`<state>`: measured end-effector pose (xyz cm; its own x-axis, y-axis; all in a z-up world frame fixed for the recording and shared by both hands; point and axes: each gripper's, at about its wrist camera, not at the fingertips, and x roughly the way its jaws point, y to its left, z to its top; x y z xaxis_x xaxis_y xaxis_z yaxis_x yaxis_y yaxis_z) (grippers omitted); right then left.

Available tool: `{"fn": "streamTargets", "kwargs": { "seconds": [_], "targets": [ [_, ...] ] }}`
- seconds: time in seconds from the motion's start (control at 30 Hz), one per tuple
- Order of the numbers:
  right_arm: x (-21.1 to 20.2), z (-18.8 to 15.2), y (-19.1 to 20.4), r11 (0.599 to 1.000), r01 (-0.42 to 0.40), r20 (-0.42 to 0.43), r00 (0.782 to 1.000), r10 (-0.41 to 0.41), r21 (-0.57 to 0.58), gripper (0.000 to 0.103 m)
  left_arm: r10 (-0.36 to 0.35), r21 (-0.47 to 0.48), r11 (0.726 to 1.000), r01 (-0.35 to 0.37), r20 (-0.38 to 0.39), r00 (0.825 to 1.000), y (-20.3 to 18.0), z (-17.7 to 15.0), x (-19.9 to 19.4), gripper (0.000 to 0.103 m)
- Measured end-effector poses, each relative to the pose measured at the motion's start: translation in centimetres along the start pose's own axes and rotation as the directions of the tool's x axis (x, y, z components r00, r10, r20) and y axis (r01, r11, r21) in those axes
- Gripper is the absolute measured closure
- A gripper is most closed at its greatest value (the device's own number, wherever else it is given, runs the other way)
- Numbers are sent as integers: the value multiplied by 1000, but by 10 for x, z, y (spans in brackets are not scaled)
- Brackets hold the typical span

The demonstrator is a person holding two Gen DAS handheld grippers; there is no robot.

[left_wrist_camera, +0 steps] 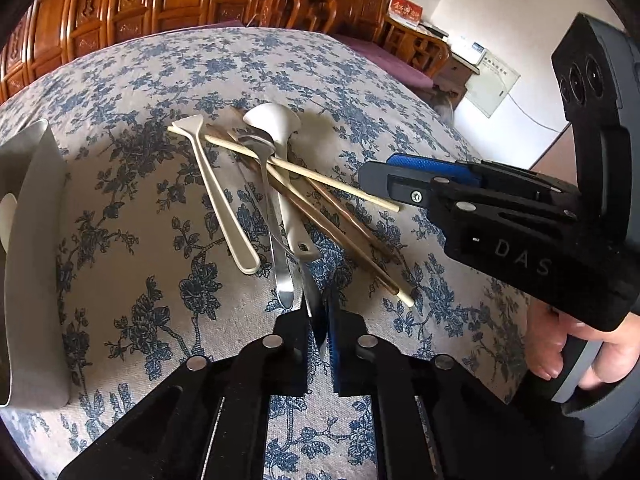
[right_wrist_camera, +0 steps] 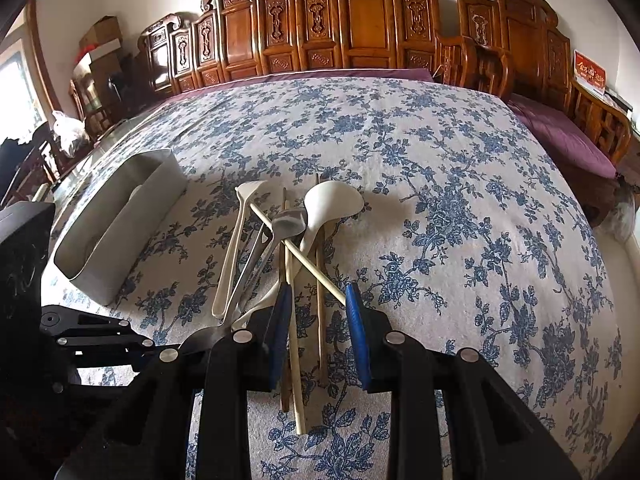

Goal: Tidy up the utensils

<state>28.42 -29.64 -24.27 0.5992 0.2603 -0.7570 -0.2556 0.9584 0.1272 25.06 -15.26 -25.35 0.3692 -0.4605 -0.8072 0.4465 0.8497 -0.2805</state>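
A pile of utensils lies on the floral tablecloth: a white ladle, a white spatula, a metal spoon, pale chopsticks and brown chopsticks. My left gripper is shut on a knife blade whose white handle lies among the utensils. My right gripper is open and straddles the chopsticks' near ends.
A white rectangular holder stands at the table's left side. Carved wooden chairs and a bench with a purple cushion stand beyond the far edge.
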Motion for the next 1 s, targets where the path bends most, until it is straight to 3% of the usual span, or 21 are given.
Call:
{"fn": "streamTargets", "kwargs": {
  "seconds": [0.37, 0.67, 0.77, 1.0],
  "targets": [
    [8, 5, 3, 1000, -19, 1, 1000, 19, 12, 73, 15, -17, 1000, -14, 53, 998, 12, 9, -37, 101],
    [31, 18, 22, 994, -109, -15, 994, 109, 15, 73, 13, -28, 1000, -10, 97, 995, 24, 17, -56, 101],
    [44, 22, 25, 994, -110, -31, 993, 111, 16, 79, 8, -28, 1000, -5, 110, 994, 26, 19, -60, 101],
    [64, 25, 34, 998, -67, -77, 995, 68, 13, 80, 15, -31, 999, -11, 119, 993, 28, 19, -61, 101]
  ]
}}
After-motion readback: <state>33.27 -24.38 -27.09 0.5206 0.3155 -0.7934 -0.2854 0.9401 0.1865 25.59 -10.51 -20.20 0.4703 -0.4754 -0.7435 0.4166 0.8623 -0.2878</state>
